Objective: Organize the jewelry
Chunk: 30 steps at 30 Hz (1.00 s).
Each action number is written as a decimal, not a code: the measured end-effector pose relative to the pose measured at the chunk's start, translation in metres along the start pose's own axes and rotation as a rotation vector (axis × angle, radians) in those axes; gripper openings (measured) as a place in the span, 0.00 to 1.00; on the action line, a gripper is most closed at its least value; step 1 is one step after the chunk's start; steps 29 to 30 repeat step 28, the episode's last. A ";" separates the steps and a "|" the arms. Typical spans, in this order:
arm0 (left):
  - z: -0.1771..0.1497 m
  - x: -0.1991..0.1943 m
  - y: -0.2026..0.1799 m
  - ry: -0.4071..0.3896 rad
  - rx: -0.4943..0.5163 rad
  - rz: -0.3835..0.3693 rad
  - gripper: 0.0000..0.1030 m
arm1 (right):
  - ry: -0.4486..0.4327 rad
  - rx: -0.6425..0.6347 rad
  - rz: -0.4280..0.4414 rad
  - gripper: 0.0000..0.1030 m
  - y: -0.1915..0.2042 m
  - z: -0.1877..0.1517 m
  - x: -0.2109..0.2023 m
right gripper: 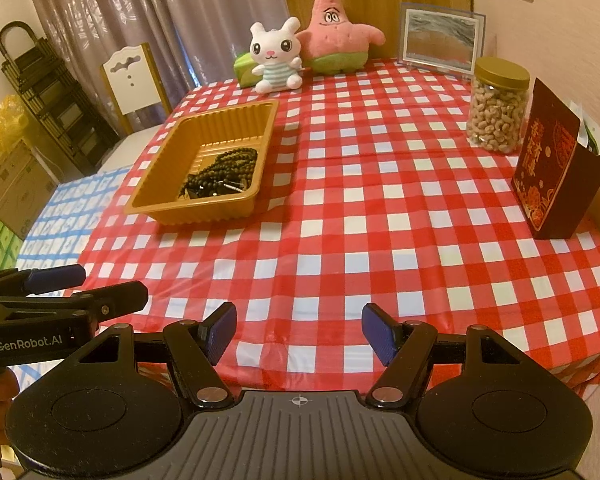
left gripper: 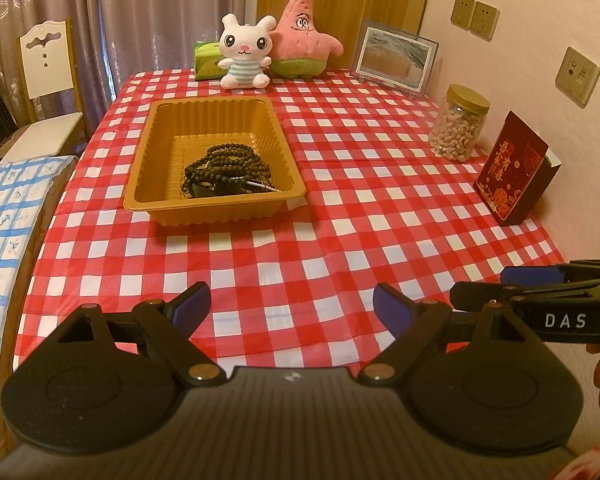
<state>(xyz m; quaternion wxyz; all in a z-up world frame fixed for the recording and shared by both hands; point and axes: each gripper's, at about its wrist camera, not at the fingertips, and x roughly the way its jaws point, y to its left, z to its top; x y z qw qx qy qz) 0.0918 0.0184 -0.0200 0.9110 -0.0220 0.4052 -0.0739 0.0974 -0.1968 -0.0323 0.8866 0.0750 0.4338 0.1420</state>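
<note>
My left gripper (left gripper: 292, 310) and right gripper (right gripper: 299, 332) both hang released over the near edge of the table (left gripper: 340, 208), jaws apart with nothing between them. The gold tray (left gripper: 214, 156) sits well ahead on the left side, holding a tangle of dark beaded jewelry (left gripper: 228, 172) at its near right corner; I cannot separate the individual strands. By the wall, a lidded jar (right gripper: 498, 110) holds nuts.
</note>
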 end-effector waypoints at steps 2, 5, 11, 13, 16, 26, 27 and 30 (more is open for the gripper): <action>0.000 0.000 0.000 0.000 0.000 0.001 0.85 | 0.000 0.000 0.001 0.67 0.000 0.000 0.000; 0.000 0.000 0.000 -0.001 -0.001 0.001 0.85 | 0.001 -0.002 0.002 0.67 0.001 0.000 0.000; 0.000 0.000 0.000 -0.001 -0.001 0.001 0.85 | 0.004 -0.009 0.008 0.67 -0.001 0.004 0.002; 0.002 0.001 0.000 0.000 -0.002 0.003 0.85 | 0.005 -0.011 0.012 0.67 -0.002 0.005 0.003; 0.004 0.001 0.002 0.000 -0.005 0.005 0.85 | 0.008 -0.014 0.017 0.67 -0.003 0.006 0.005; 0.007 0.006 0.000 -0.011 -0.015 0.020 0.85 | 0.011 -0.029 0.037 0.67 -0.014 0.015 0.011; 0.008 0.007 -0.001 -0.010 -0.018 0.023 0.85 | 0.012 -0.031 0.038 0.67 -0.014 0.016 0.011; 0.008 0.008 -0.002 -0.008 -0.021 0.026 0.85 | 0.013 -0.033 0.041 0.67 -0.016 0.017 0.012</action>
